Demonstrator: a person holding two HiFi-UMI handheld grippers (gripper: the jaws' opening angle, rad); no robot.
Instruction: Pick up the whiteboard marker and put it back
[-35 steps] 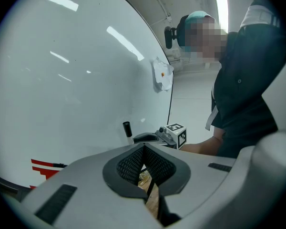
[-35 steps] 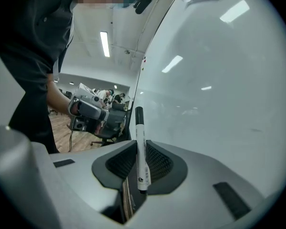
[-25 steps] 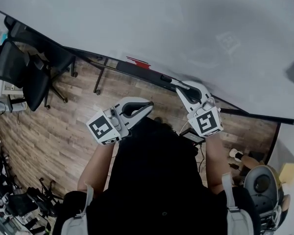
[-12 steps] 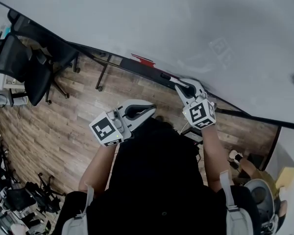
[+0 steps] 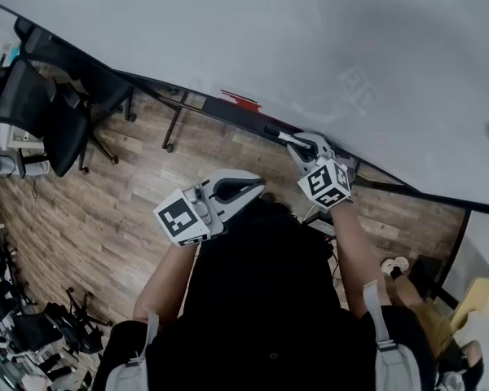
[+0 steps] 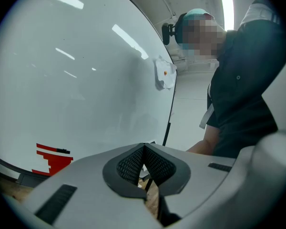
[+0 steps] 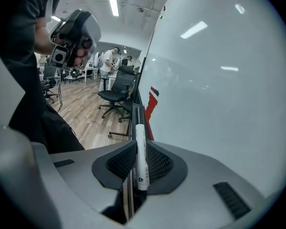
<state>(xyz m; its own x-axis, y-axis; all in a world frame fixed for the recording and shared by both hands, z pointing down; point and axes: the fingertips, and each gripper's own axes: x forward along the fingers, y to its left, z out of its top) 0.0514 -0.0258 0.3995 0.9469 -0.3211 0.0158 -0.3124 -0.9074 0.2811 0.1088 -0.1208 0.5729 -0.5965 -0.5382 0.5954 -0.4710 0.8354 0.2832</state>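
A white whiteboard marker [image 7: 140, 154] with a dark cap lies lengthwise between the jaws of my right gripper [image 7: 139, 168], which is shut on it. In the head view that right gripper [image 5: 303, 146] reaches over the black tray rail [image 5: 236, 118] under the whiteboard [image 5: 310, 47], and the marker [image 5: 282, 134] pokes out toward the rail. My left gripper [image 5: 243, 190] hangs lower, away from the board, in front of the person's dark shirt. In the left gripper view its jaws [image 6: 144, 171] are closed with nothing between them.
Black office chairs [image 5: 45, 108] stand on the wood floor [image 5: 106, 210] at the left. A red eraser-like block [image 5: 238, 100] rests on the rail. People and more chairs [image 7: 118, 87] are farther back in the room. A paper [image 6: 164, 73] is stuck on the board.
My right gripper has moved up and left to the tray rail with the marker. The left gripper drifted slightly right and down.
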